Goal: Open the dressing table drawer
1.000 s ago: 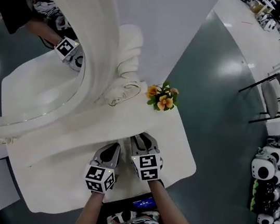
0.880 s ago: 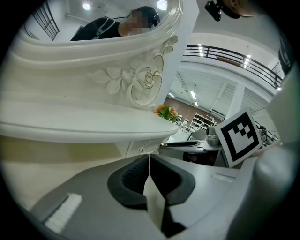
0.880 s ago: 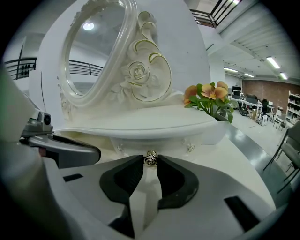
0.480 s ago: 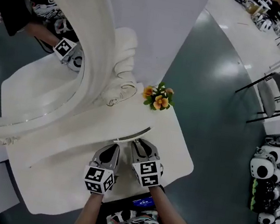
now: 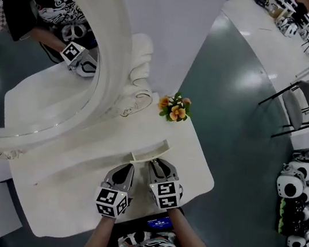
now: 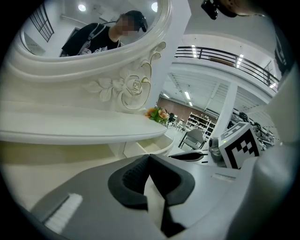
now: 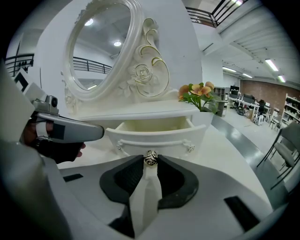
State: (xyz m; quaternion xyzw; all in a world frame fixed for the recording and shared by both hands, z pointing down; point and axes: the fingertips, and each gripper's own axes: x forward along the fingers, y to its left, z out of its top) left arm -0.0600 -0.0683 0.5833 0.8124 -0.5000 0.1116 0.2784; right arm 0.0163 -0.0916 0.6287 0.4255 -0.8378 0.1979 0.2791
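The white dressing table (image 5: 75, 183) carries an oval mirror (image 5: 34, 72). Its small drawer (image 5: 151, 151) (image 7: 154, 136) stands partly pulled out, and its inside shows pale and bare. My right gripper (image 7: 150, 161) (image 5: 158, 164) is shut on the drawer's metal rose knob (image 7: 150, 158). My left gripper (image 6: 149, 158) (image 5: 125, 170) hovers just left of it in front of the table edge, shut with nothing between its pads. In the left gripper view the open drawer (image 6: 154, 146) shows under the tabletop.
An orange flower sprig (image 5: 174, 107) stands on the tabletop's far right corner, above the drawer. The carved mirror frame (image 7: 145, 70) rises behind it. A grey chair (image 5: 302, 108) and black-and-white helmets (image 5: 292, 188) stand off to the right on the dark floor.
The drawer has slid out of the table. My right gripper has drawn back toward the person with the knob in it. The left gripper has hardly moved.
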